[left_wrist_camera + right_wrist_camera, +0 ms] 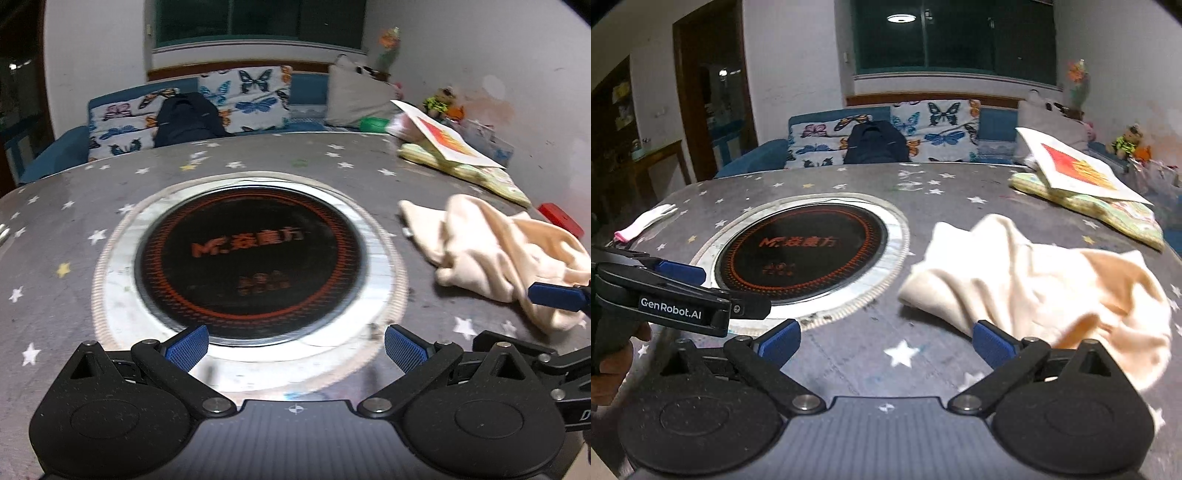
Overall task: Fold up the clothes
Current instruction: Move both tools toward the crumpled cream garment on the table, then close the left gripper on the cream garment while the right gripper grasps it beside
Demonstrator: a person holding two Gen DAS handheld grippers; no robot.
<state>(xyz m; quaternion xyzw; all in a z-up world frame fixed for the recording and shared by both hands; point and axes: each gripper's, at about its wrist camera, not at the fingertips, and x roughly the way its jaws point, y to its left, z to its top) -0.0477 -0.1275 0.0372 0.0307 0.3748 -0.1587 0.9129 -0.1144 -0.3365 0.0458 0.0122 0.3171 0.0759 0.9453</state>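
My left gripper (295, 349) hung with its blue-padded jaws spread wide and empty over the round black induction hob (251, 264) set in the grey star-printed table (55, 236). My right gripper (885, 343) was equally wide and held nothing. The crumpled cream cloth garment (1034, 280) lay on the table right of the hob, touching the right gripper's right finger.

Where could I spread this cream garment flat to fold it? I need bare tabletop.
Bare starry tabletop lies near, between the round cooktop, the cream garment and the open right gripper. More runs behind the cooktop toward the sofa. The far right is crowded: a folded patterned cloth under a paper card. A small white cloth sits far left.
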